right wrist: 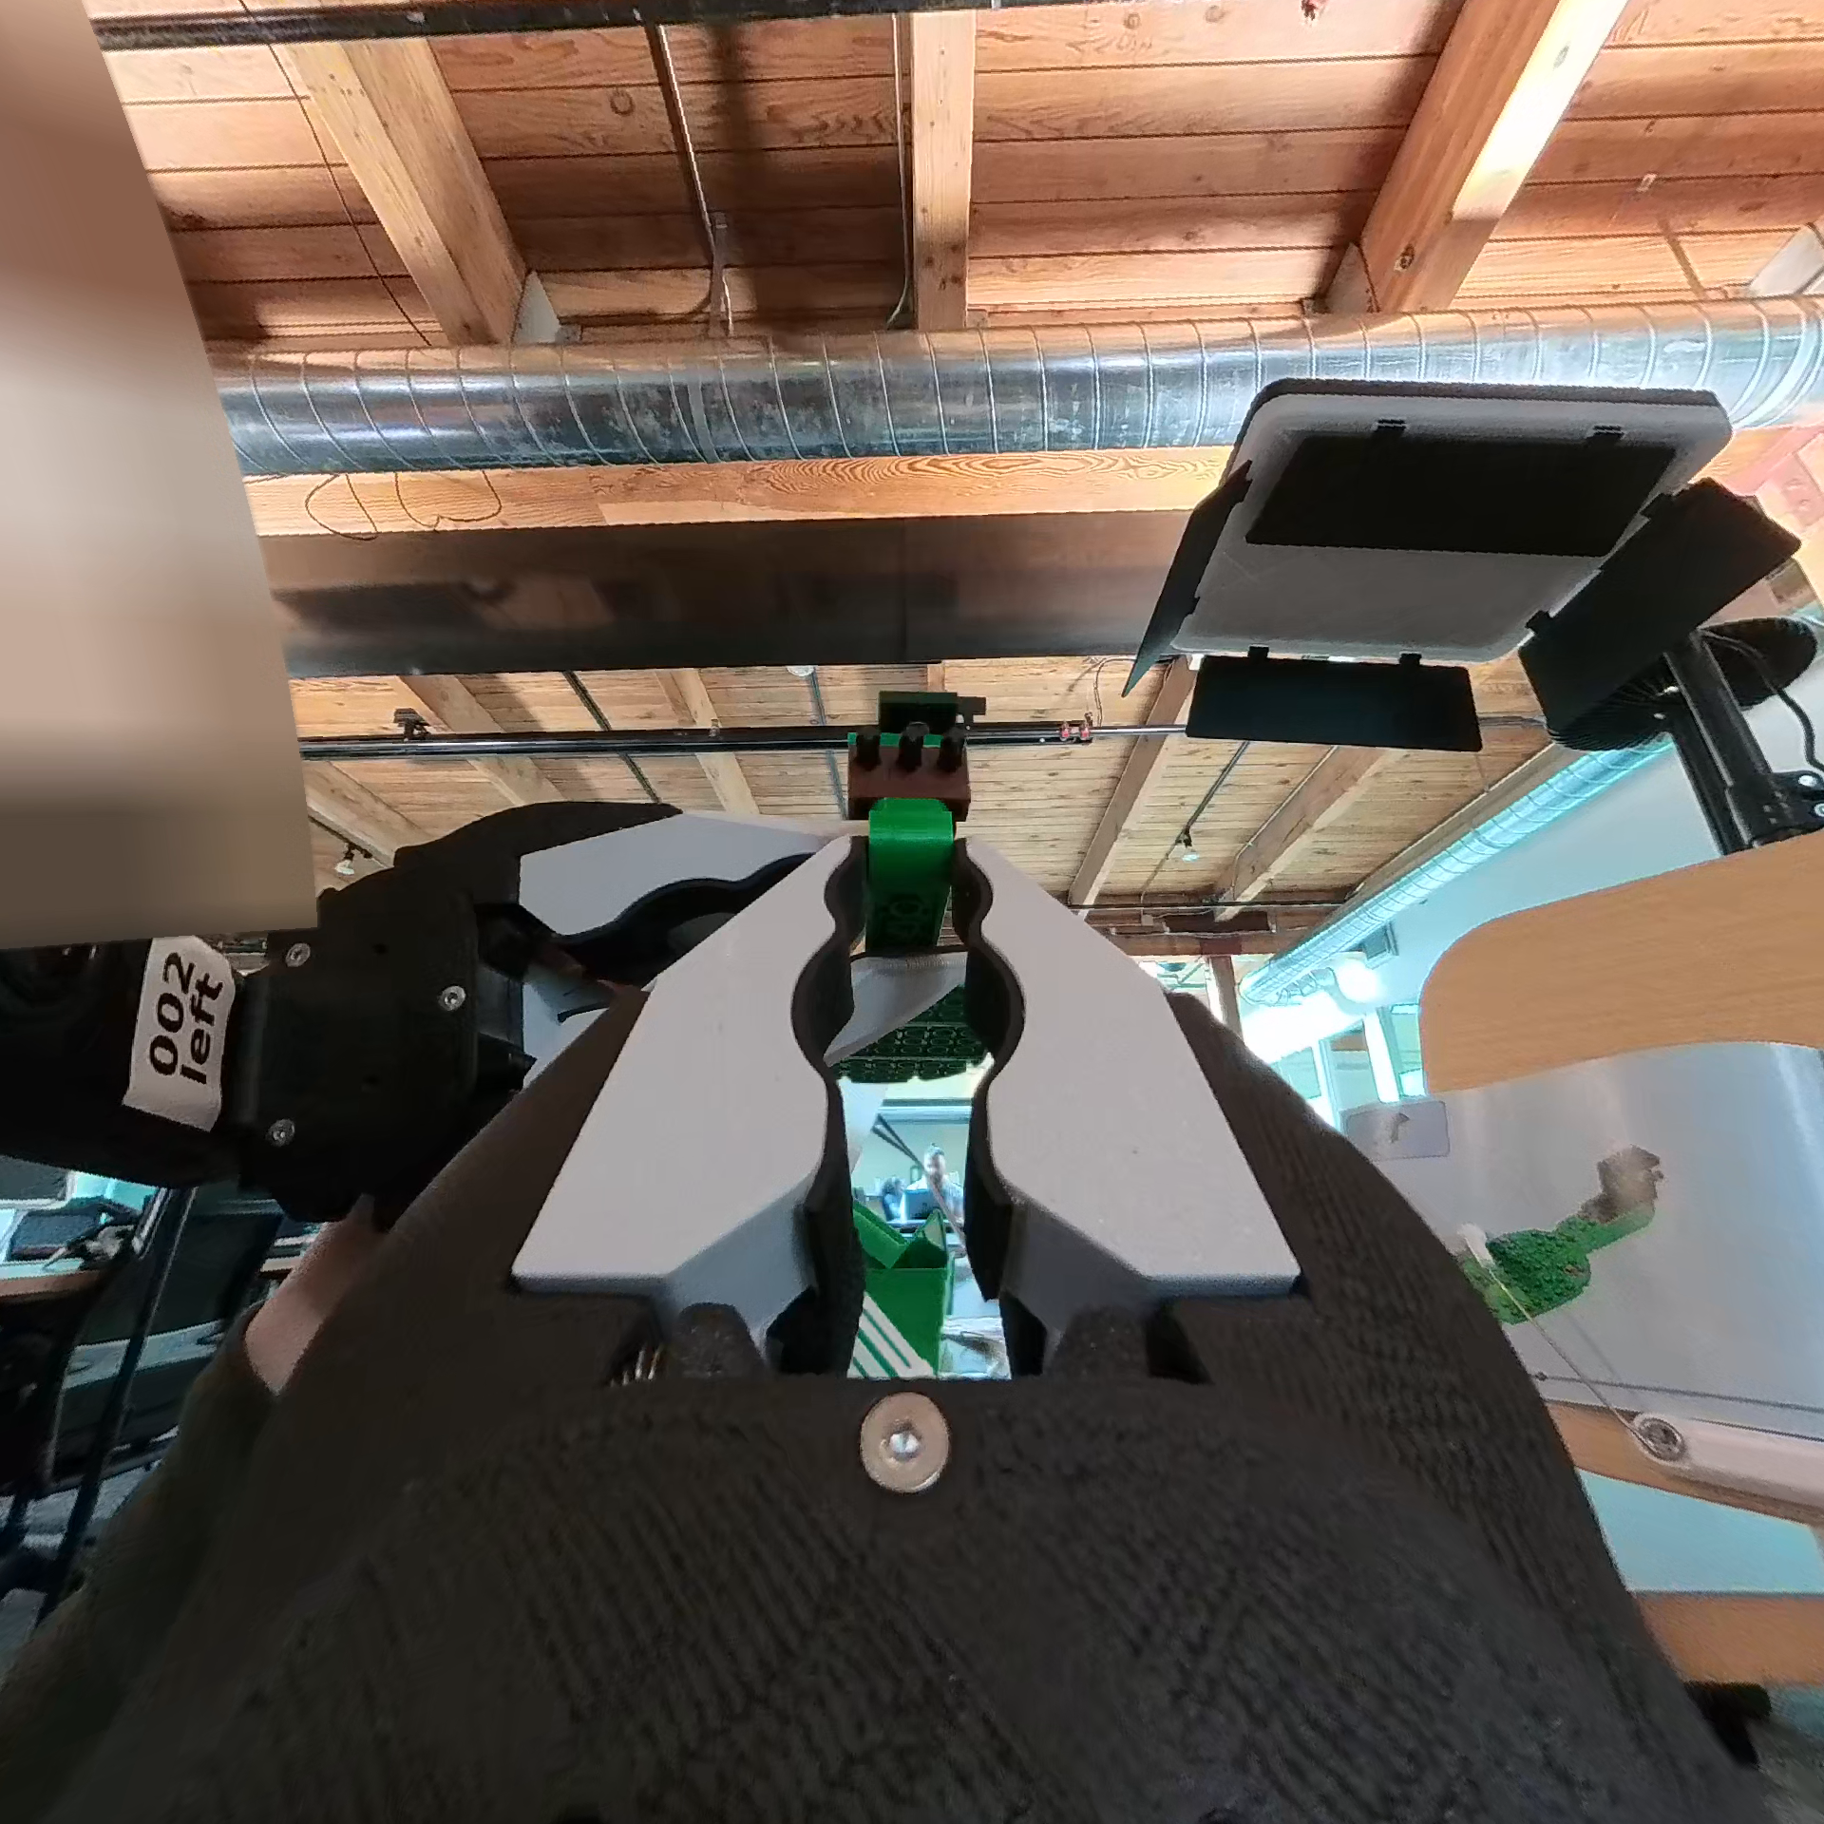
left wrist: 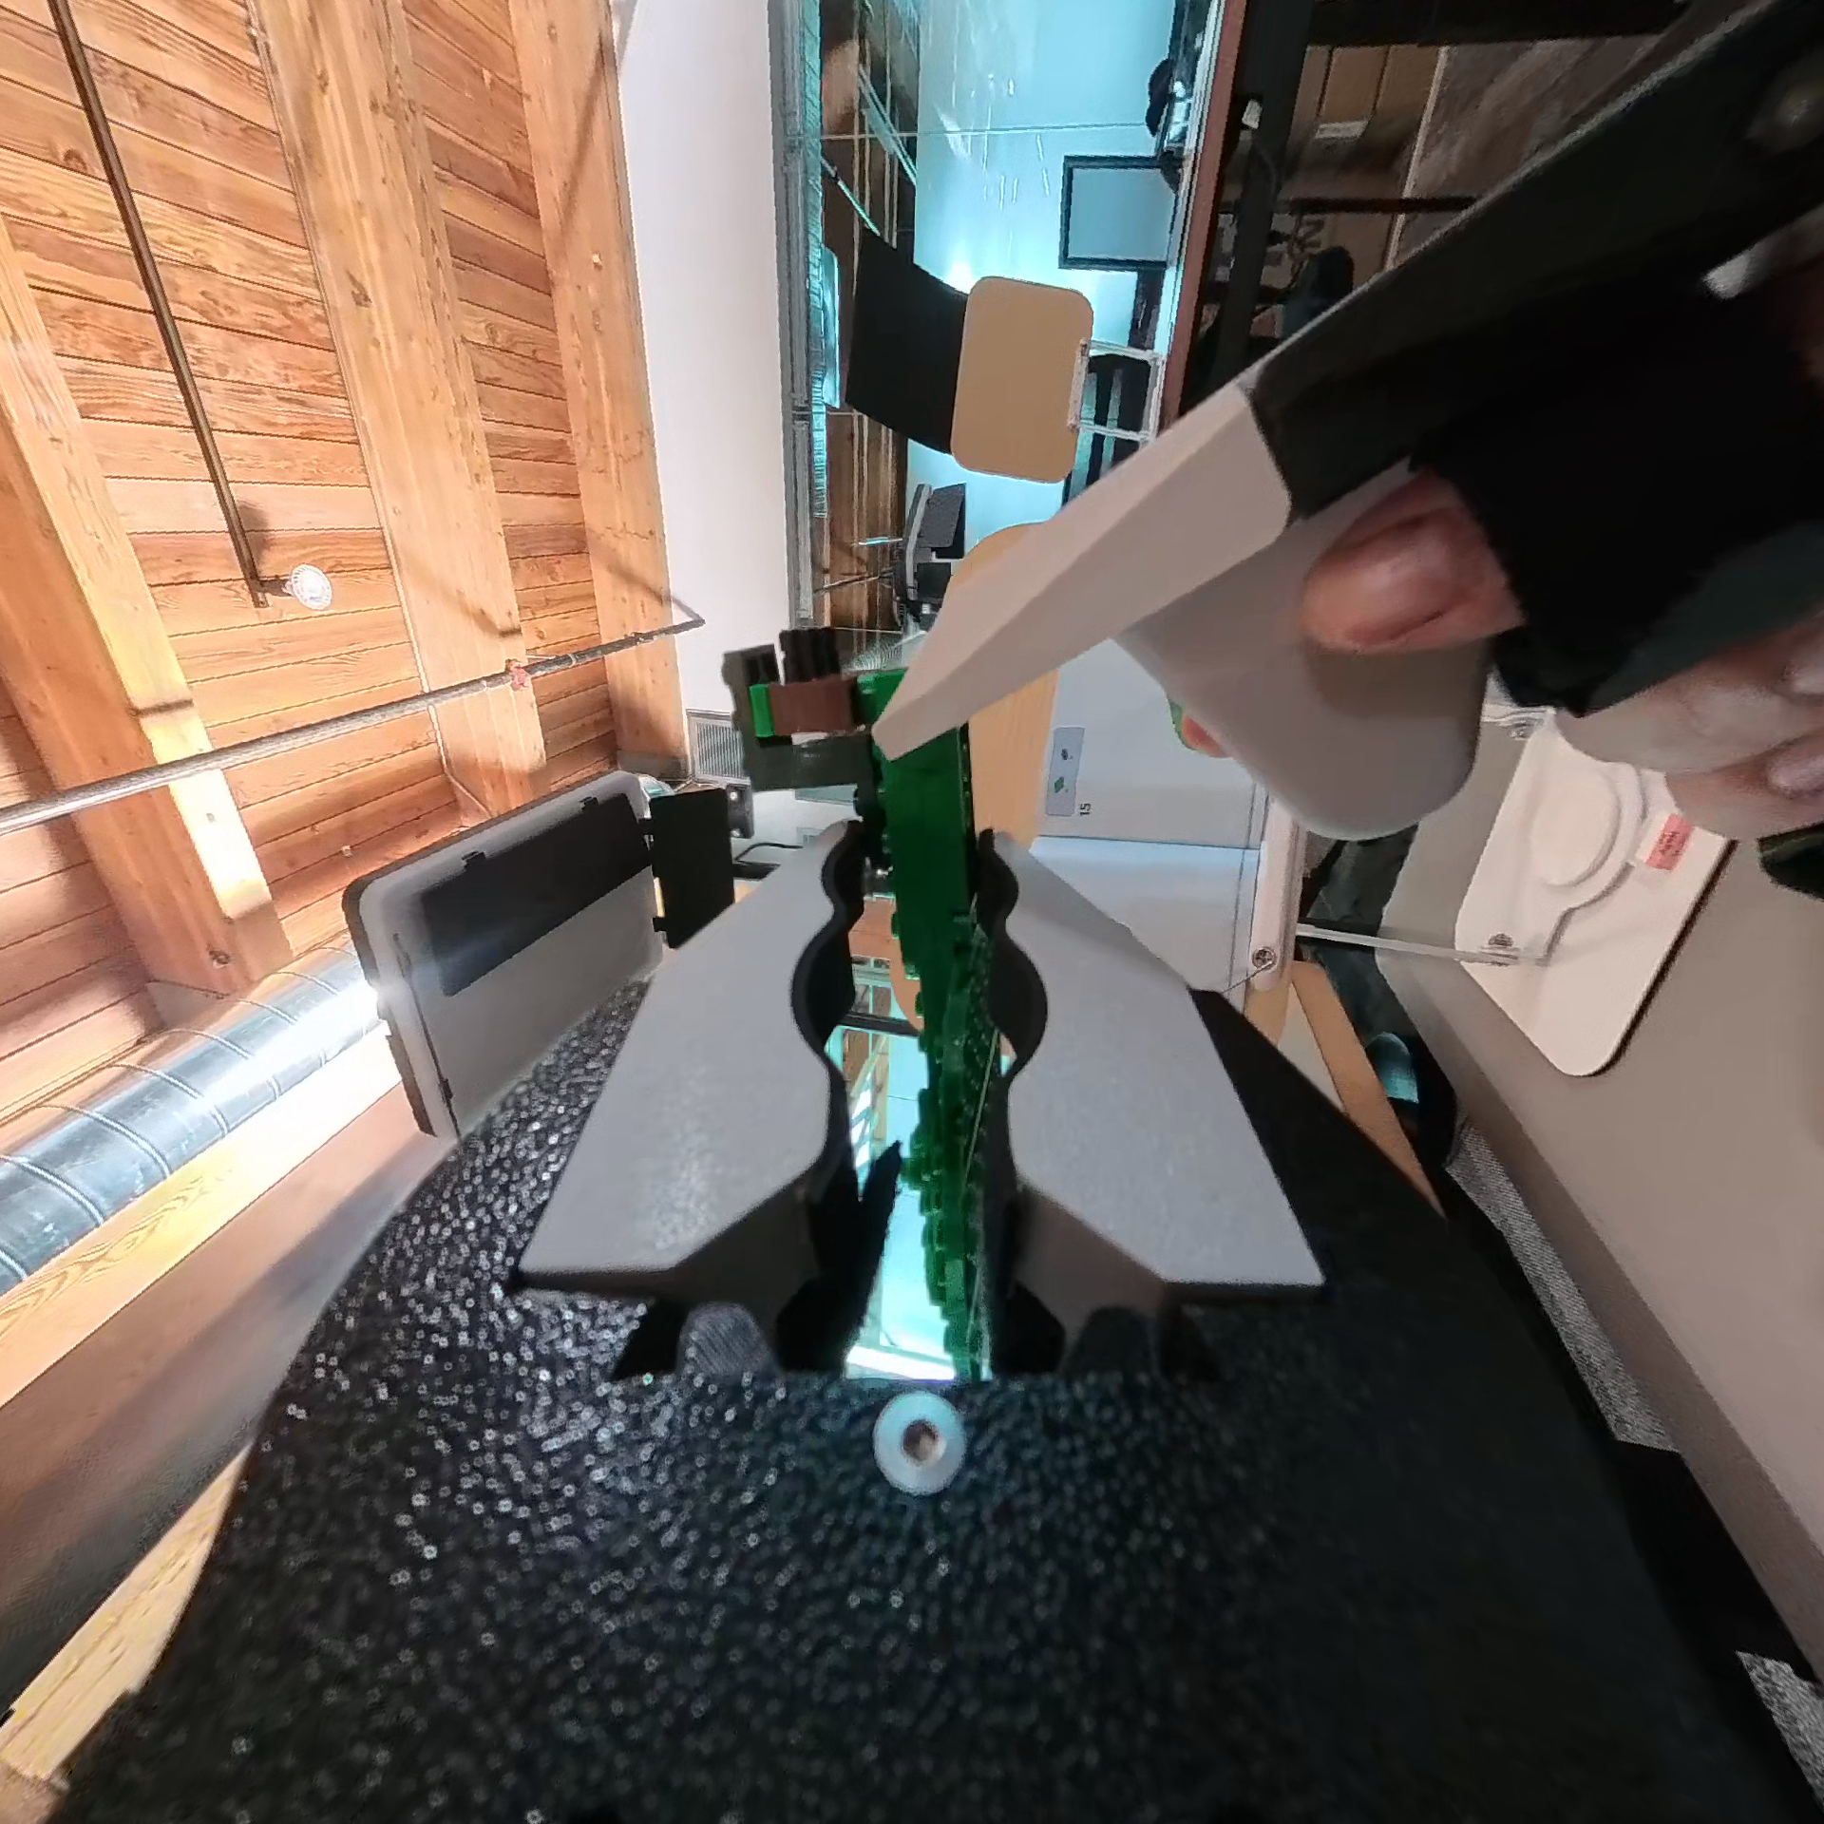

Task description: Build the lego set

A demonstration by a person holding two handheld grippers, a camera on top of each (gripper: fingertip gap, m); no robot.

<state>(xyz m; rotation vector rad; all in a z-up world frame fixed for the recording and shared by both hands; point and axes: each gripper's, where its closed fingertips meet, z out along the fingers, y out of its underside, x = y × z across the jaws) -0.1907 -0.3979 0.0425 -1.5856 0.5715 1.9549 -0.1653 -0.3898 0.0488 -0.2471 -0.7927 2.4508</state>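
My left gripper (left wrist: 923, 851) is shut on a flat green lego plate (left wrist: 933, 888), seen edge-on and held up in the air. At the plate's far end sit a brown brick (left wrist: 811, 707) and small black pieces (left wrist: 804, 646). My right gripper (right wrist: 903, 851) is shut on a bright green piece (right wrist: 908, 874) that joins the brown brick (right wrist: 908, 780) with black pegs. The plate's underside (right wrist: 913, 1036) shows between the right fingers. The right gripper's finger (left wrist: 1036, 612) reaches the plate from the upper right. The left gripper (right wrist: 632, 869) lies to the left in the right wrist view.
Both views point up at a wooden ceiling with a metal duct (right wrist: 888, 395). A light panel on a stand (right wrist: 1431, 533) hangs close at right. A table with a white board (left wrist: 1579, 888) is at right. Another green lego build (right wrist: 1540, 1273) lies at lower right. My two grippers' fingertips are within a few centimetres of each other. Both grippers' tips are roughly 30 centimetres from the green lego build (right wrist: 1540, 1273).
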